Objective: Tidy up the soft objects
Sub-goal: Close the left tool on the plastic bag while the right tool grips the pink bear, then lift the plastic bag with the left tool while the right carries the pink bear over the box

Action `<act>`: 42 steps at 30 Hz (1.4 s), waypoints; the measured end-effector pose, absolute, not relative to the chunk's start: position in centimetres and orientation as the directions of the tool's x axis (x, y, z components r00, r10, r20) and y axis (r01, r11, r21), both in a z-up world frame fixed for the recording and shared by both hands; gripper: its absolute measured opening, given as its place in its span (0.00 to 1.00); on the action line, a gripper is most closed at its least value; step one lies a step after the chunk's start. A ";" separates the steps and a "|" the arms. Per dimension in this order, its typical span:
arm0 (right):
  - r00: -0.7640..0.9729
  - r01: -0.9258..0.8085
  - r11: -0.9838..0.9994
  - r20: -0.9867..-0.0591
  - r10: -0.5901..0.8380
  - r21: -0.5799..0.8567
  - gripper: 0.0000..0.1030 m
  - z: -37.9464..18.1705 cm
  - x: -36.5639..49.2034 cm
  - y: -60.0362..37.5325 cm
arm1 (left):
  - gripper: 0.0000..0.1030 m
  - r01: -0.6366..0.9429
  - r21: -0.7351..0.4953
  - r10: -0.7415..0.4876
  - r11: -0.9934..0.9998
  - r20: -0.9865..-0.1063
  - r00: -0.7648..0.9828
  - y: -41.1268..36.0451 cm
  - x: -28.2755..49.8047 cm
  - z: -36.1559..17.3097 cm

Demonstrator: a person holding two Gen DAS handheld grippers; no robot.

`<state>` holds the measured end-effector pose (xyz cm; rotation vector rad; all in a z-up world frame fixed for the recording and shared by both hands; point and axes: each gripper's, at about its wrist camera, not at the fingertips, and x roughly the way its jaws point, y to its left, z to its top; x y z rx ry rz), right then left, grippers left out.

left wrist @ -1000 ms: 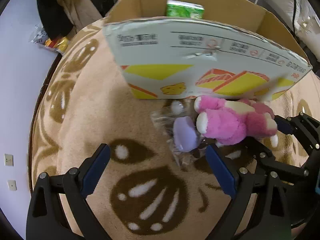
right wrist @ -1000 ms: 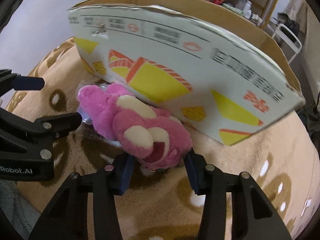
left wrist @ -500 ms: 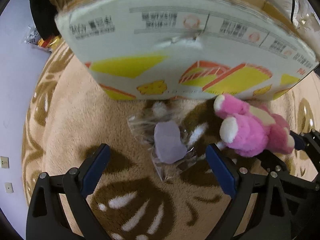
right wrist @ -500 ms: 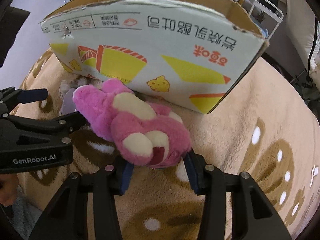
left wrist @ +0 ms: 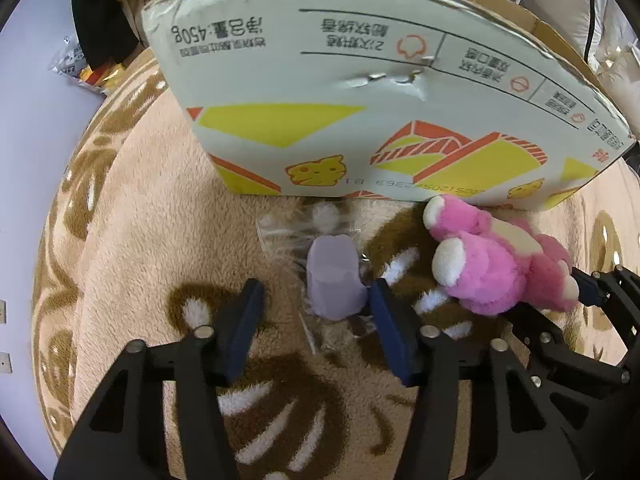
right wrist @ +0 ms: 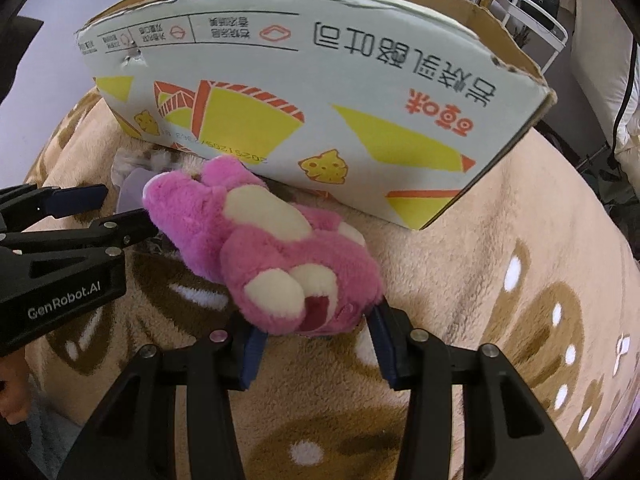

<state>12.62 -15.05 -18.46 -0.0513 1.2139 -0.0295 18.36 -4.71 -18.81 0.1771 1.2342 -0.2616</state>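
Observation:
A pink plush bear (right wrist: 276,256) is held by its head in my right gripper (right wrist: 316,344), which is shut on it; the bear also shows at the right of the left wrist view (left wrist: 492,264). A lilac soft object in a clear plastic bag (left wrist: 334,276) lies on the beige rug in front of the cardboard box (left wrist: 360,92). My left gripper (left wrist: 316,320) is open, its blue pads either side of the lilac object, the right pad close to it. In the right wrist view the left gripper (right wrist: 80,216) sits at the left, beside the bear.
The large printed cardboard box (right wrist: 320,92) stands just behind both objects, its near wall facing me. The brown-patterned beige rug (left wrist: 132,240) covers the round surface. Bags and dark clothing (left wrist: 92,40) lie beyond the rug's far left edge.
My left gripper has moved forward and down to the lilac bagged object and narrowed its opening around it. The right gripper has shifted the pink bear to the right, off the bag.

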 end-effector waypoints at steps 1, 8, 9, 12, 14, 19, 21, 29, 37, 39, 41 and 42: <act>0.349 -0.006 0.998 -0.936 -0.051 -0.057 0.48 -18.5 12.7 -15.0 | 0.49 0.290 -0.015 -0.108 0.957 -0.946 0.305 -4.6 18.4 -18.8; 0.347 -0.009 0.998 -0.937 -0.049 -0.055 0.48 -18.6 12.8 -15.0 | 0.48 0.285 -0.043 -0.132 0.957 -0.945 0.299 -4.2 18.3 -18.9; 0.346 -0.010 0.998 -0.937 -0.049 -0.056 0.48 -18.6 12.8 -15.2 | 0.49 0.284 -0.047 -0.134 0.958 -0.947 0.293 -4.3 18.4 -19.1; 0.344 -0.017 0.998 -0.937 -0.058 -0.068 0.48 -18.6 12.9 -15.2 | 0.54 0.264 -0.065 -0.142 0.962 -0.948 0.285 -4.6 18.8 -19.6; 0.345 -0.023 0.997 -0.937 -0.063 -0.076 0.48 -18.6 13.0 -15.0 | 0.52 0.259 -0.068 -0.144 0.963 -0.946 0.289 -4.5 18.8 -19.6; 0.341 -0.024 0.997 -0.938 -0.060 -0.072 0.48 -18.8 13.2 -14.8 | 0.43 0.245 -0.071 -0.145 0.967 -0.943 0.299 -3.7 18.8 -19.3; 0.342 -0.023 0.997 -0.938 -0.058 -0.070 0.47 -18.8 13.2 -14.8 | 0.40 0.252 -0.070 -0.148 0.965 -0.940 0.306 -3.5 18.6 -19.1; 0.352 -0.012 1.000 -0.936 -0.007 -0.012 0.47 -18.0 13.1 -15.6 | 0.33 0.245 -0.098 -0.176 0.965 -0.929 0.324 -2.1 17.8 -17.3; 0.367 -0.022 1.000 -0.930 0.024 0.017 0.47 -17.2 12.4 -15.6 | 0.21 0.220 -0.077 -0.158 0.973 -0.911 0.381 -2.3 16.1 -15.9; 0.371 -0.025 1.000 -0.928 0.020 0.011 0.47 -17.0 12.2 -15.5 | 0.11 0.222 -0.061 -0.148 0.973 -0.904 0.401 -2.4 15.4 -15.0; 0.382 -0.016 1.000 -0.924 0.022 0.017 0.47 -16.8 12.2 -16.0 | 0.10 0.230 -0.054 -0.148 0.972 -0.897 0.416 -2.8 14.9 -14.5; 0.390 -0.009 1.000 -0.921 0.025 0.023 0.47 -16.4 12.0 -16.4 | 0.10 0.243 -0.061 -0.161 0.968 -0.895 0.416 -3.0 14.6 -14.2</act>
